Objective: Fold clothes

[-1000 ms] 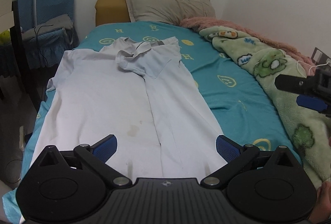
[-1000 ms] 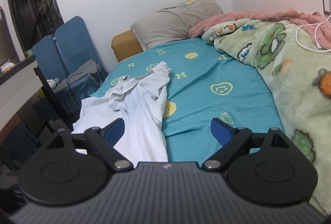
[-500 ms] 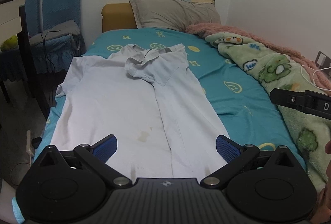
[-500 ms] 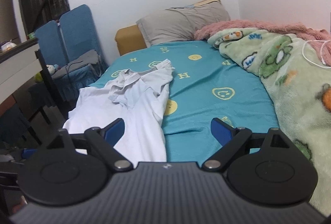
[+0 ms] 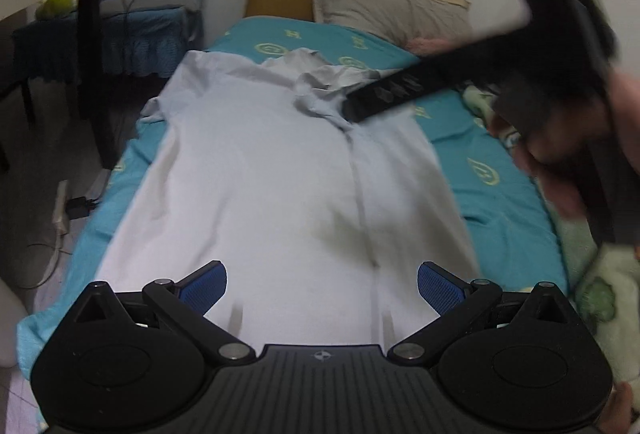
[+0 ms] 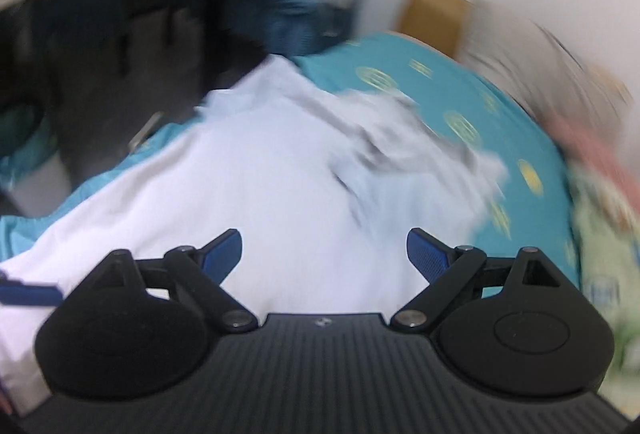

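Left gripper (image 5: 322, 284): fingers spread, released, empty, above the hem of the pale white shirt (image 5: 280, 173). Shirt lay flat lengthwise on the teal patterned bedsheet (image 5: 480, 153). Right gripper (image 6: 324, 250): fingers spread, empty, over the shirt's crumpled collar; view blurred. Beyond: grey pillow (image 5: 384, 9).

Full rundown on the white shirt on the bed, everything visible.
The white short-sleeved shirt looks like thin, soft cloth. It lies spread lengthwise on the teal patterned bedsheet, collar toward the pillow. Its right side is folded inward, leaving a long crease down the body, and the collar area is bunched. A faint stain shows near the crease. Neither open gripper holds it; whether either touches it is unclear.
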